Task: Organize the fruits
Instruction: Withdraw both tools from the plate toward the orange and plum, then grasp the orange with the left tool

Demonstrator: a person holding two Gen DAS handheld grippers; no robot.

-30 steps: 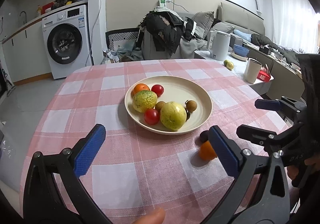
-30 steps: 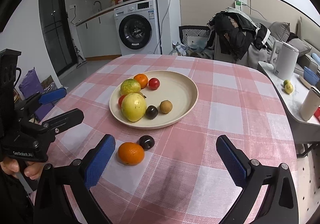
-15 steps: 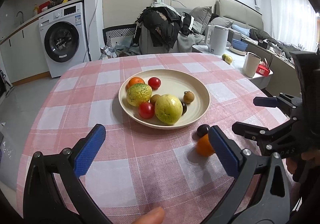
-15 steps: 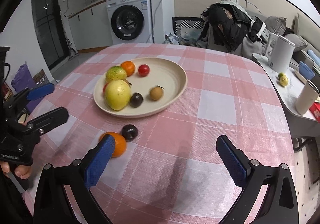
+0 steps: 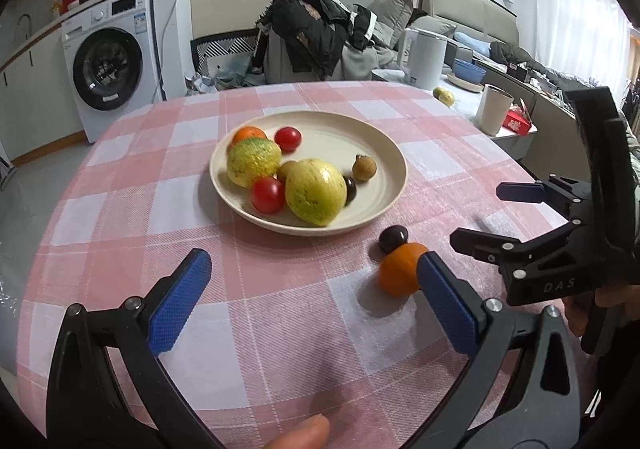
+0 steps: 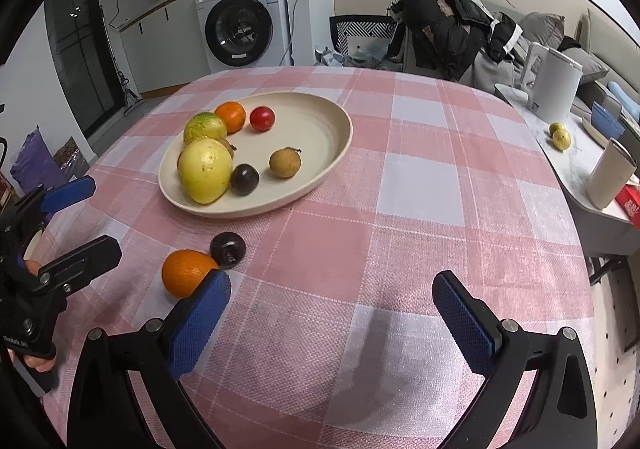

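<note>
Left wrist view
Your left gripper (image 5: 312, 297): jaws spread wide over the cloth, holding nothing; the pads are ribbed blue.
Cloth (image 5: 132, 177): woven pink-and-white check over the round table.
Plate (image 5: 384, 153): shallow, cream, matte, ahead of your claw, well apart from it.
On the plate: a big yellow-green fruit (image 5: 316, 193), a speckled green-yellow one (image 5: 252, 161), two glossy red tomatoes (image 5: 267, 194), a small orange, a brown longan (image 5: 364, 167).
Loose fruit: an orange (image 5: 396, 275) and a dark round fruit (image 5: 393, 238) touching it, both on the cloth just beside your right-hand pad.
In the way: your right gripper (image 5: 496, 217), open and empty, stands close beyond the loose orange.

Right wrist view
Your right gripper (image 6: 332, 321): wide open, empty, same textured blue pads.
Loose orange (image 6: 186, 273): dimpled skin, partly behind your left-hand pad; the dark fruit (image 6: 228, 249), smooth and shiny, sits against it, between claw and plate (image 6: 336, 125).
Around: washing machine (image 6: 240, 33), a white kettle (image 6: 554, 89) and cup (image 6: 610, 175) on the side counter.
Left gripper (image 6: 76, 217): open, at the table's left edge, near the orange.
</note>
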